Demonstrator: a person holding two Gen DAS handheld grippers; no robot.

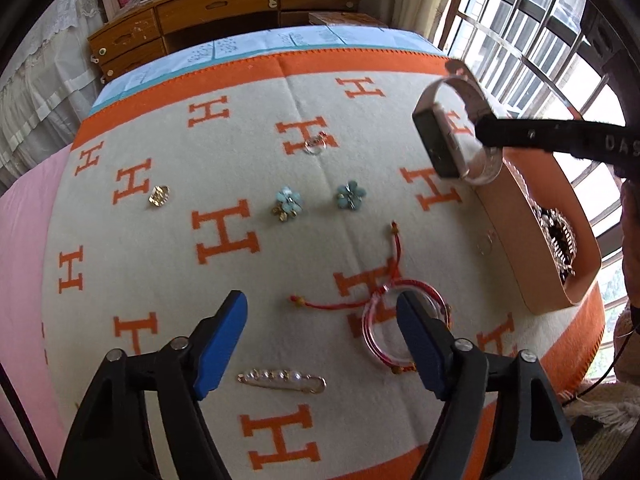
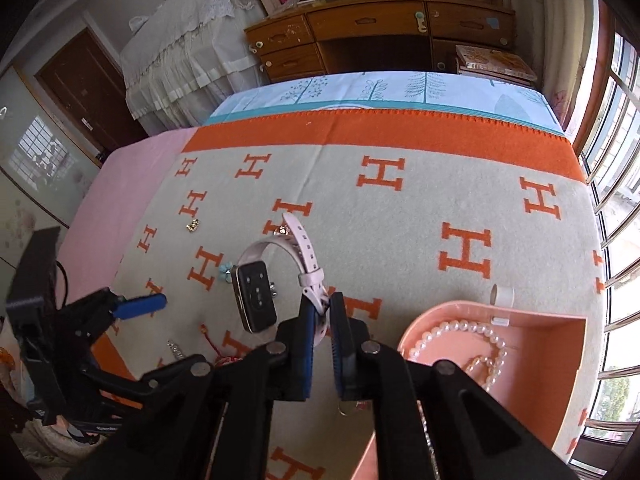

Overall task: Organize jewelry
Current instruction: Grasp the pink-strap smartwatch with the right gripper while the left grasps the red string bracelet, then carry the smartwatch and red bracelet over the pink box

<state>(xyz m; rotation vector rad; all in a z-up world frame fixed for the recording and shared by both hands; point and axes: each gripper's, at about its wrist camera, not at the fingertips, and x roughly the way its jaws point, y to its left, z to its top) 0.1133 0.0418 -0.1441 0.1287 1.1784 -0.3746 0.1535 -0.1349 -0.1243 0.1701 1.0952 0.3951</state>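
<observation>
Watch (image 2: 276, 280) pinched by its strap in right gripper (image 2: 326, 312), best carried level over tray (image 2: 576, 360); left gripper (image 1: 320, 320) gaping, empty, above bangle (image 1: 384, 336).

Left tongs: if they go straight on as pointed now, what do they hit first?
Probably the cream blanket with orange H letters. The open left tongs straddle bare cloth; the right pad overlaps the red-and-pink bangles, height unclear.

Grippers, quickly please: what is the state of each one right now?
Left gripper: open, holding nothing, above the red bracelet.
Right gripper: closed on the strap of the pink watch, lifted off the blanket.
</observation>
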